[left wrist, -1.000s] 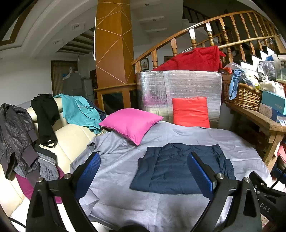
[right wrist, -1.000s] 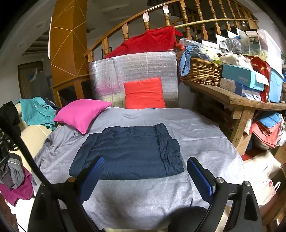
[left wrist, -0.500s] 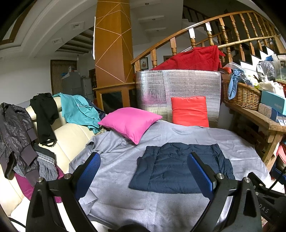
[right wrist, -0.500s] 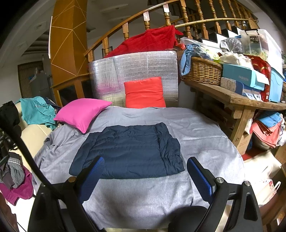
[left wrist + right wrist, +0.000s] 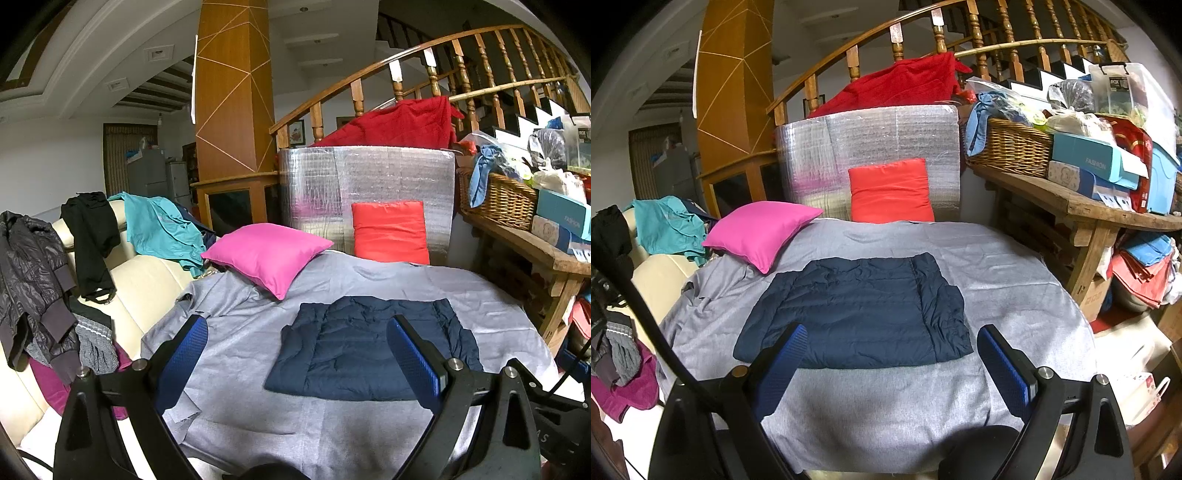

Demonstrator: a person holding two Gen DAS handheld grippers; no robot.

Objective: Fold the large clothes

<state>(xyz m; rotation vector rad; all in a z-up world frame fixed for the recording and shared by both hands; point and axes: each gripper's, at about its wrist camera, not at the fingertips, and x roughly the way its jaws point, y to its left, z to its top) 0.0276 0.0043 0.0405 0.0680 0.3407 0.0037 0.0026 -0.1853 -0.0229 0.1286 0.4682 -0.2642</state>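
Covering the tabletop, a grey sheet carries a pink pillow and, centred, the folded navy puffer jacket. Left tool and right tool hover spread, empty.

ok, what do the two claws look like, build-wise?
Same build: left claw and right claw have black angular frames, blue ribbed finger pads, and silver bolts at the pivots. A black cable shows in the right view.

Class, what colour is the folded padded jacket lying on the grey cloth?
Dark navy blue jacket, plain with quilted stitching; it shows best in the right wrist view.
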